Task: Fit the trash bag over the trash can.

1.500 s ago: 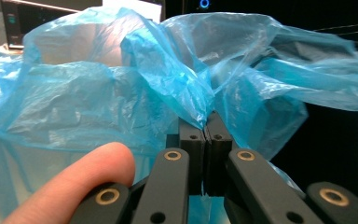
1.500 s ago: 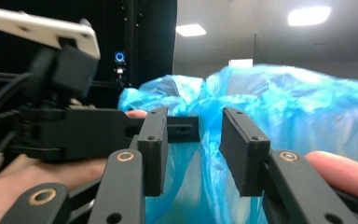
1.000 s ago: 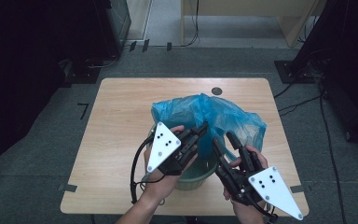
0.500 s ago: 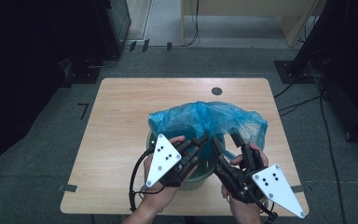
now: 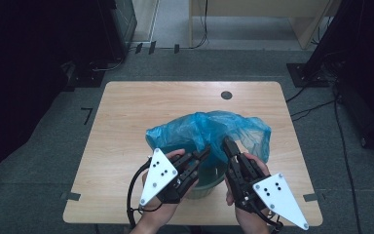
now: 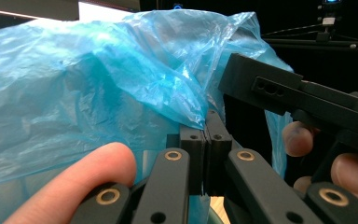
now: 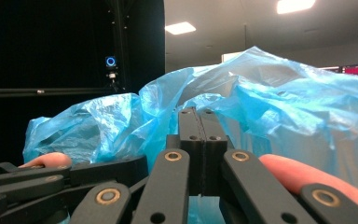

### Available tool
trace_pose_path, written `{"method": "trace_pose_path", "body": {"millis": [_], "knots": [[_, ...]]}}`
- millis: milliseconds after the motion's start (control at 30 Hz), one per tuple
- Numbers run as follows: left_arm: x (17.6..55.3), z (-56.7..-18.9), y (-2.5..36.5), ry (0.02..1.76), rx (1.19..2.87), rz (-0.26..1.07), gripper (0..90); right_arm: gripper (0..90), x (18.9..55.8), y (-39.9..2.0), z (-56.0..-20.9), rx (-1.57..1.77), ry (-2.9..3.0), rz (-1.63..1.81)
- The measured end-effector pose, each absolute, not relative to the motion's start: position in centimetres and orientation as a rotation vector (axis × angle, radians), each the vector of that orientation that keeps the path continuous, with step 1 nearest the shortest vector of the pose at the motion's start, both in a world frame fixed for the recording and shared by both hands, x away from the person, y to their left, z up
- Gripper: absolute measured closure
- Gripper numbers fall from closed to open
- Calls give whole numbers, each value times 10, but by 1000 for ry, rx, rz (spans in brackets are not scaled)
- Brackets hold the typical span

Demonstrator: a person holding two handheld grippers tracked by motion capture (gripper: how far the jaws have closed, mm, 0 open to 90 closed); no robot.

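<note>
A: Two grippers at the near edge of the table [image 5: 126,112], both working a blue plastic bag [image 5: 209,129] that is draped over a green bin [image 5: 209,179].

B: Jaw state?

A: Left gripper [image 6: 204,135] is pressed together, pinching a fold of the bag. Right gripper [image 7: 198,114] has just been closing; its jaws now meet, bag film bunched against the tips. Whether film is caught between them, I cannot tell.

B: Step?

A: Looks like lining the bin. Bag mouth is gathered near the rim, most of it heaped on the far side.

B: Next?

A: Probably spread the hands apart, draw the opening wide, pull it down over the rim without tearing.
</note>
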State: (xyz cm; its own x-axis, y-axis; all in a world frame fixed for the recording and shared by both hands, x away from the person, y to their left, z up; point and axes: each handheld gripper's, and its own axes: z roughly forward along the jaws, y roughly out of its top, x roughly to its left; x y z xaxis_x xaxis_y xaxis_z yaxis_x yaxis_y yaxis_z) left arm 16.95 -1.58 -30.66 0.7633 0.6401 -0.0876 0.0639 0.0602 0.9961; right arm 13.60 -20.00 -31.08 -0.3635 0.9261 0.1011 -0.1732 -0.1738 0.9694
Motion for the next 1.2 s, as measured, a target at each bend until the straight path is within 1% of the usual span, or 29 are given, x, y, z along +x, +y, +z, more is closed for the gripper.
{"method": "trace_pose_path", "body": {"millis": [167,367,567,967,1067,1167,1200], "knots": [[172,-304,-7,638,1436,490,881,900,137,-204,-312,963,1245,1624],[173,-295,17,665,1392,513,872,900,139,-216,-320,960,1289,1526],[171,-286,41,681,1350,541,868,900,134,-234,-328,963,1315,1453],[169,-274,78,717,1291,606,866,900,121,-265,-329,953,1309,1388],[169,-272,83,725,1270,581,868,900,122,-274,-327,982,1278,1400],[168,-273,76,707,1277,562,868,900,123,-280,-324,1003,1262,1451],[167,-274,73,697,1286,561,868,858,122,-281,-323,991,1274,1490]]}}
